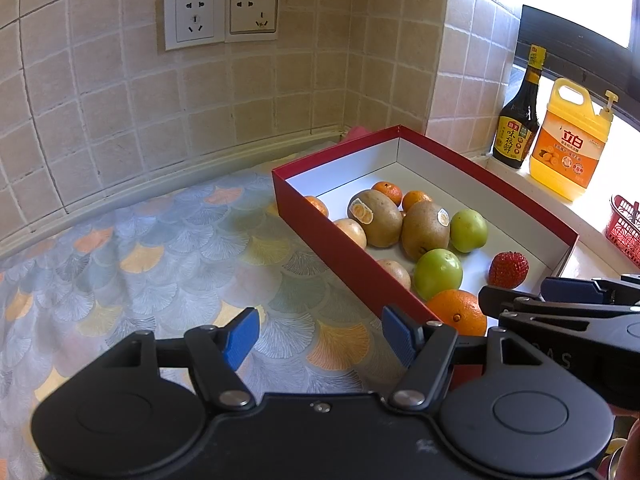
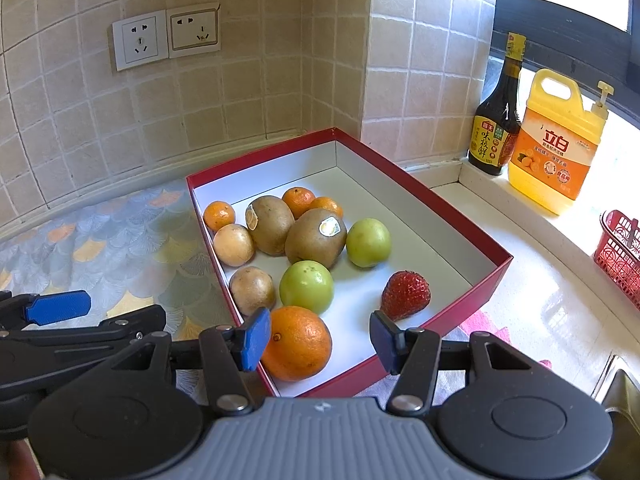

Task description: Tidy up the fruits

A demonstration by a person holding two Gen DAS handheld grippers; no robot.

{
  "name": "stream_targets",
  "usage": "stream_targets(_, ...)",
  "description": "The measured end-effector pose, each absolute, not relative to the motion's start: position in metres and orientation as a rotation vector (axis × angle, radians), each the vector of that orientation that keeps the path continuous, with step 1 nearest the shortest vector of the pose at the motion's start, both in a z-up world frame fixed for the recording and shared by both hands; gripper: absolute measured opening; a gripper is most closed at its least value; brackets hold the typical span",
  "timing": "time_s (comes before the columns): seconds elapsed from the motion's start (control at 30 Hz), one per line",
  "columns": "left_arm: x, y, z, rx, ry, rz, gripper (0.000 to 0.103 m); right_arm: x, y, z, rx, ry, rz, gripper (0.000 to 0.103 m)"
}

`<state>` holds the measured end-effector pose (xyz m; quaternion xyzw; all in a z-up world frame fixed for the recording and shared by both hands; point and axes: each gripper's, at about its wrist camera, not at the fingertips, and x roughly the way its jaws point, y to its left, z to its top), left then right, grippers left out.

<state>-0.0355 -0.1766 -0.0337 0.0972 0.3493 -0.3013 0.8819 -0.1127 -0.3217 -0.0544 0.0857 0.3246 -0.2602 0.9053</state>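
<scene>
A shallow red box (image 2: 472,236) with a white inside lies on the counter and holds the fruit. In it are two kiwis (image 2: 316,238) with stickers, two green fruits (image 2: 306,286), a strawberry (image 2: 406,295), small tangerines (image 2: 219,216), two tan round fruits (image 2: 252,290) and a large orange (image 2: 298,344). My right gripper (image 2: 319,340) hangs open over the box's near end. Its left pad overlaps the orange's edge, its right pad stands apart. My left gripper (image 1: 320,334) is open over the patterned cloth (image 1: 160,248), left of the box (image 1: 336,240), with nothing between its fingers.
A dark sauce bottle (image 2: 496,120) and a yellow detergent jug (image 2: 556,148) stand on the window ledge. A red basket (image 2: 622,256) sits at the right edge. Tiled walls with two sockets (image 2: 166,38) close the back. A pink cloth (image 2: 480,326) lies under the box's near corner.
</scene>
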Motion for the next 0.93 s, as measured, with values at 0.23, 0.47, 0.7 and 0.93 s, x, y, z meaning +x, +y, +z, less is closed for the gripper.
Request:
stream_targets(0.23,-0.0354,-0.1770,-0.0333,0.204,0.729,-0.628,0.080,-0.1120,-0.3212,-0.0543,0.179,0.670,-0.540,0.057)
stream_targets(0.47,-0.0345,-0.1772,-0.0331,0.208,0.728,-0.632,0.080,-0.1109,-0.3225,-0.0547,0.180,0.672,-0.540,0.057)
stream_targets(0.7,-0.0321,-0.1781,-0.0338,0.224,0.723,-0.624,0.080,-0.1106,-0.3230,-0.0550,0.179,0.673,-0.540,0.057)
stream_targets(0.93,-0.0288,-0.1719,-0.0331,0.225,0.646,-0.520,0.085,-0.1091,-0.3240,-0.0573,0.170,0.678,-0.534,0.057)
